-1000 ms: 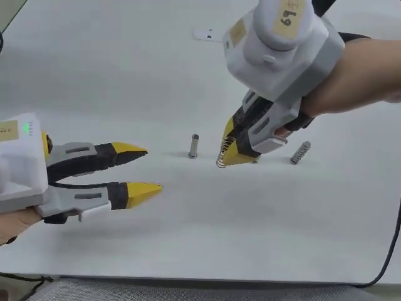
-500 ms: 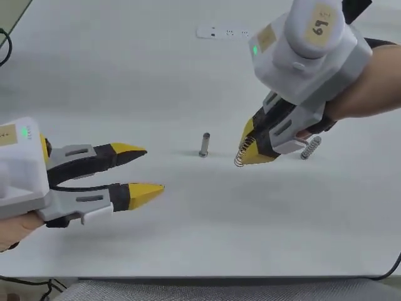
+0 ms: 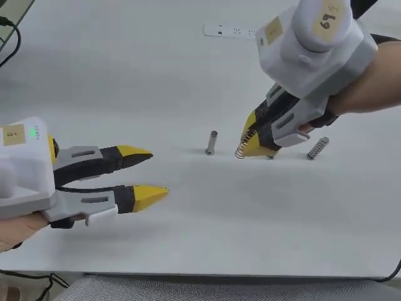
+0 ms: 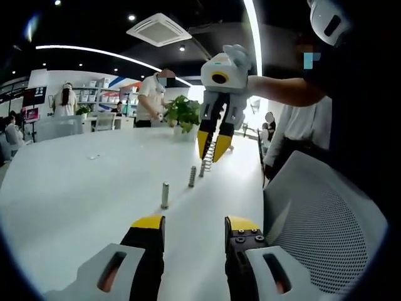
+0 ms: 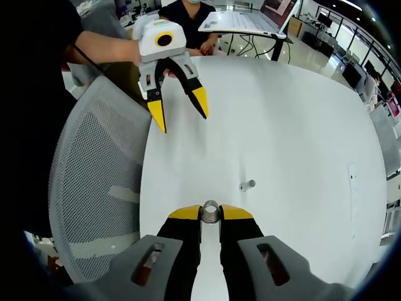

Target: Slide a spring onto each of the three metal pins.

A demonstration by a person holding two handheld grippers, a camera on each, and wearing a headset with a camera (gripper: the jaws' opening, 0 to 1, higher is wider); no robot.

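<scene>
My right gripper point(image 3: 252, 149) is shut on a small coil spring point(image 3: 242, 146), tilted down, with its tips close over the white table point(image 3: 125, 75). A bare metal pin point(image 3: 212, 143) stands upright just left of that spring, a short gap away. The held spring point(image 5: 211, 212) sits between the yellow jaw tips, with the pin point(image 5: 248, 185) just beyond. Another spring point(image 3: 317, 148) stands slightly tilted on the table to the right. My left gripper point(image 3: 149, 174) is open and holds nothing, well left of the pin. The pin point(image 4: 165, 195) and standing spring point(image 4: 192, 177) lie ahead of my left gripper point(image 4: 195, 224).
A white power strip point(image 3: 229, 30) lies at the far side of the table. The table's near edge point(image 3: 200, 274) runs along the bottom. A grey mesh chair point(image 4: 326, 219) stands beside the table. People point(image 4: 153, 100) stand in the room beyond.
The head view has shifted, moving everything rightwards in the picture. My right gripper keeps the spring at about the same gap from the pin. The left gripper stays open, barely moved.
</scene>
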